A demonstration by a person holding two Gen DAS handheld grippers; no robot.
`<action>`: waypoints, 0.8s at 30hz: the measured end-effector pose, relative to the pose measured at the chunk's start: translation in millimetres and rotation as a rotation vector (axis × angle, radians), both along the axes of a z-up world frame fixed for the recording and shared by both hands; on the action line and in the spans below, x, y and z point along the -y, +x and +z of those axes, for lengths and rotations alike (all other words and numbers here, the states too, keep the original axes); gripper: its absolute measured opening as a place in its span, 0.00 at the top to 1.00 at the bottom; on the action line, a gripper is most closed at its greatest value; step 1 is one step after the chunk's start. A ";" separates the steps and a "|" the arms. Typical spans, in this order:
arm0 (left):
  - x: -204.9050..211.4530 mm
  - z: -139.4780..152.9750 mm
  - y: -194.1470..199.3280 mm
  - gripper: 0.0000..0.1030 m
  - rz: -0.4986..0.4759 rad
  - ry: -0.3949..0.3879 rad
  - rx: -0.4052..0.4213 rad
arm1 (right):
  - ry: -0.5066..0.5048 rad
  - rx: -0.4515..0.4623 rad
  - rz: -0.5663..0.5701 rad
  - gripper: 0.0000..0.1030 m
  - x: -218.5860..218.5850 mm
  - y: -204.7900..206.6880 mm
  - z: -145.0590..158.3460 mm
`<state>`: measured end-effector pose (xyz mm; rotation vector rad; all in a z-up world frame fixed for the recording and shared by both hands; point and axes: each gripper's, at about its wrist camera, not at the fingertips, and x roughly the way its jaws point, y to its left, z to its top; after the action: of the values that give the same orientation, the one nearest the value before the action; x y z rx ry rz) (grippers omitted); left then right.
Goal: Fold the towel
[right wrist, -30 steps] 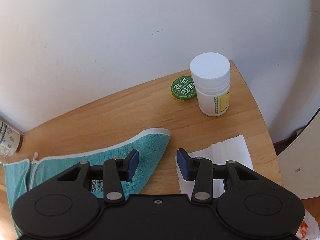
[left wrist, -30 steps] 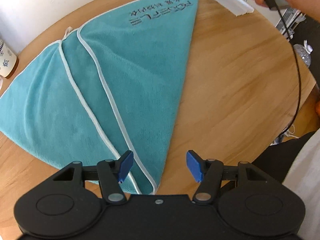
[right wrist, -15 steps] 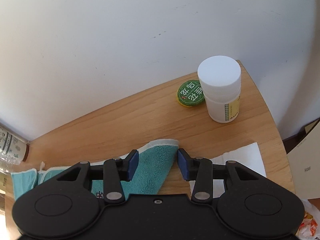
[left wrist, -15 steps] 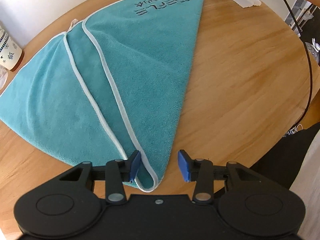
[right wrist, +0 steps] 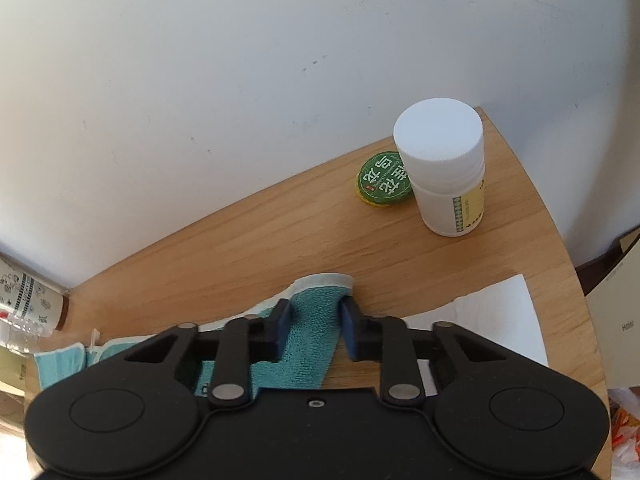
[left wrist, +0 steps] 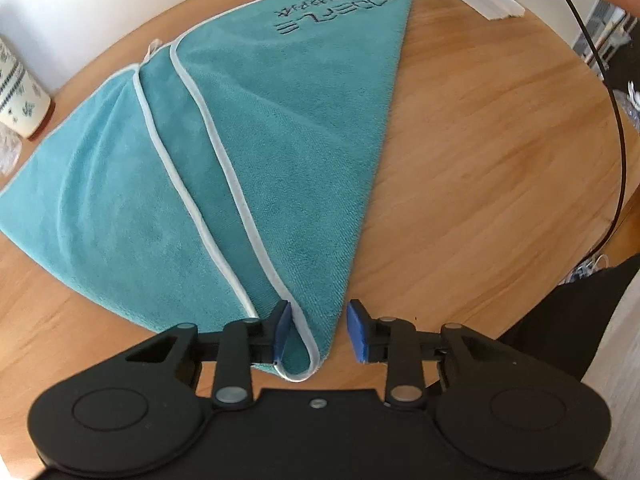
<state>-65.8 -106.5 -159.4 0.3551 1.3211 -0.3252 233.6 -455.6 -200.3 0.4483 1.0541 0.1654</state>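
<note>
Round wooden counter (left wrist: 480,160) is carrying the teal towel (left wrist: 280,140), which is lying flat, already doubled once, white piping running in two lines across its upper face. It is tapering to a near corner at the left claw and a far corner at the right claw.

Left claw (left wrist: 318,330) is closing in: a second ago its jaws were standing wide with the near corner just ahead of them; now they are narrower and the corner is sitting between the blue pads, the left pad touching the piped edge, the right pad just clear of the cloth. Not clamped yet.

Right claw (right wrist: 314,326) is doing the same at the far corner. The gap there is shrinking faster, and both pads are now pressing against the sides of the terry strip, with the hemmed tip poking out beyond them. It looks gripped, or all but.

Judgement: both corners of one edge are being taken up together, so the next fold is about to start.

Smaller items: white bottle (right wrist: 444,168), green round tin (right wrist: 384,180) beside it, white paper (right wrist: 492,320) just right of the far corner.
</note>
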 end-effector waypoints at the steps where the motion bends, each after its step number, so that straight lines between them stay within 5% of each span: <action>1: -0.6 -0.1 0.5 0.84 0.002 -0.001 -0.001 | 0.003 -0.004 -0.001 0.88 1.5 -0.3 -0.1; 6: -4.9 0.8 2.1 0.90 0.015 -0.009 -0.011 | 0.023 0.014 0.006 0.94 5.7 -4.1 8.5; 15: -37.4 7.0 8.8 0.91 0.106 -0.158 -0.053 | 0.030 0.101 0.052 0.95 5.5 -9.6 55.3; 24: -75.8 6.9 10.1 0.92 0.142 -0.300 -0.081 | 0.036 0.184 0.179 0.95 -61.8 -9.8 120.4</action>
<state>-55.7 -30.6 -152.4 -0.0043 1.3455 -0.4152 223.8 -393.8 -79.9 0.3633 0.9103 0.3785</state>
